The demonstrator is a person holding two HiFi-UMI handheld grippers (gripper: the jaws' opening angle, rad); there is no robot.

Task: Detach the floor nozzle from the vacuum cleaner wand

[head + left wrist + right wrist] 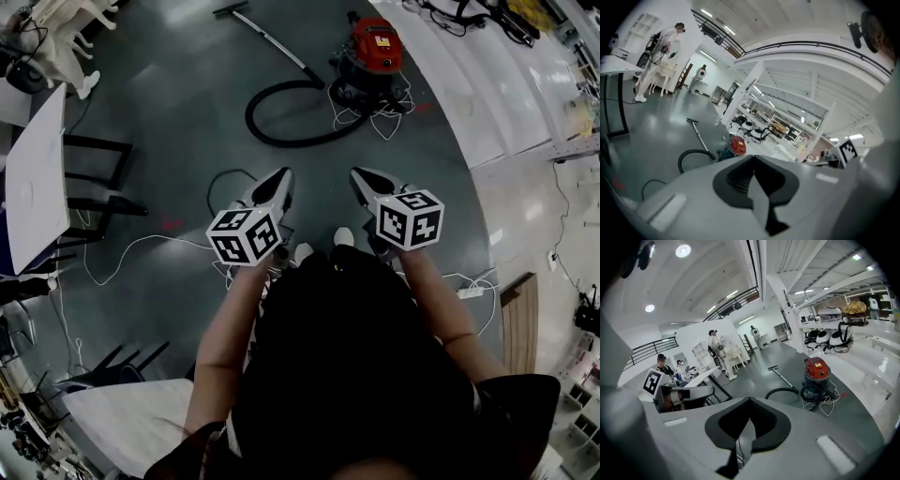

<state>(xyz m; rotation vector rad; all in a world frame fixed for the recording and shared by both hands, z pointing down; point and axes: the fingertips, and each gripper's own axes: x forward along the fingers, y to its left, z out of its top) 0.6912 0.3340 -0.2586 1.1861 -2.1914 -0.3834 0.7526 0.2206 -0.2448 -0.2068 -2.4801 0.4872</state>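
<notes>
Left gripper (283, 175) and right gripper (359, 175) were both clenched, with nothing between the jaws, held side by side well short of the red vacuum cleaner (373, 49). The floor nozzle (230, 9) lay beyond the vacuum cleaner, attached to the wand (278, 43). The black hose (272, 139) looped beside the vacuum cleaner.

We are standing in a big open lab hall. We are looking down at a polished grey floor (187, 84) strewn with loose cables (389, 117), with a white bench (33, 178) at the side. We are seeing shelves (759, 112) crowded with equipment, a railed upper gallery (736, 298), and a person in a white work suit (661, 51).
</notes>
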